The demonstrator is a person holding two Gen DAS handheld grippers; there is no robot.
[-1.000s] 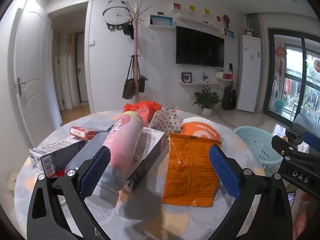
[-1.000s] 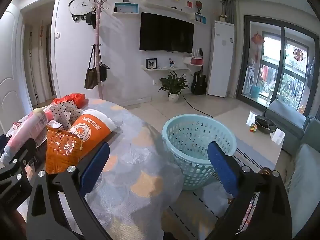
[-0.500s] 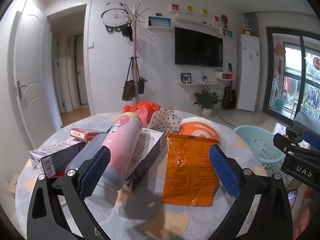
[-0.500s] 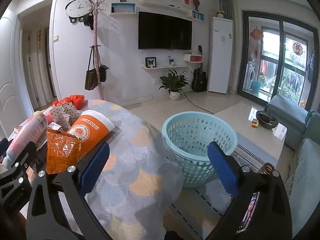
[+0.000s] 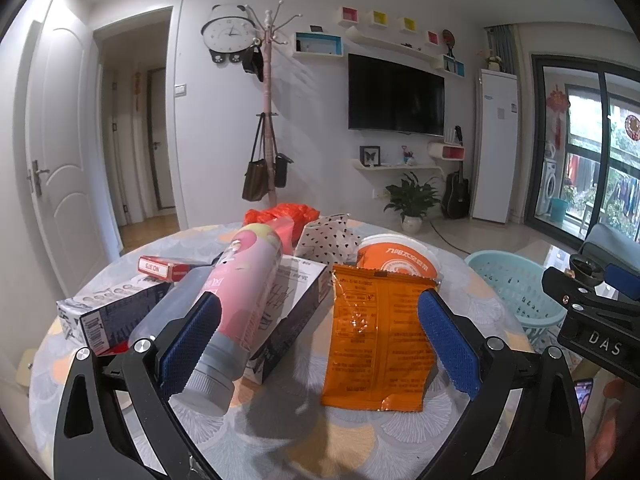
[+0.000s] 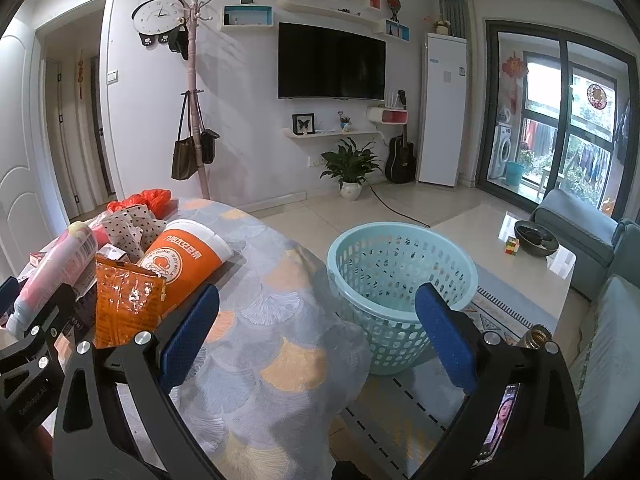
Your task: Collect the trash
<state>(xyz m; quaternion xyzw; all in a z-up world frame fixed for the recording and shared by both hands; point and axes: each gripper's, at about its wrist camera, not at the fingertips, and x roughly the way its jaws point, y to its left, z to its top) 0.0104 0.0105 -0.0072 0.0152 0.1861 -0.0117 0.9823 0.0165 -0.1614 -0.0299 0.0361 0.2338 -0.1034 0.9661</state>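
This is a home living room. A flat television (image 6: 331,62) hangs on the white wall, and everything else sits around it: coloured cube shelves above, a potted plant (image 6: 350,168) and a guitar (image 6: 401,158) below, a coat stand (image 6: 195,92) with bags and a panda clock (image 6: 158,10) to its left, a sofa (image 6: 576,236) and glass balcony doors to its right.
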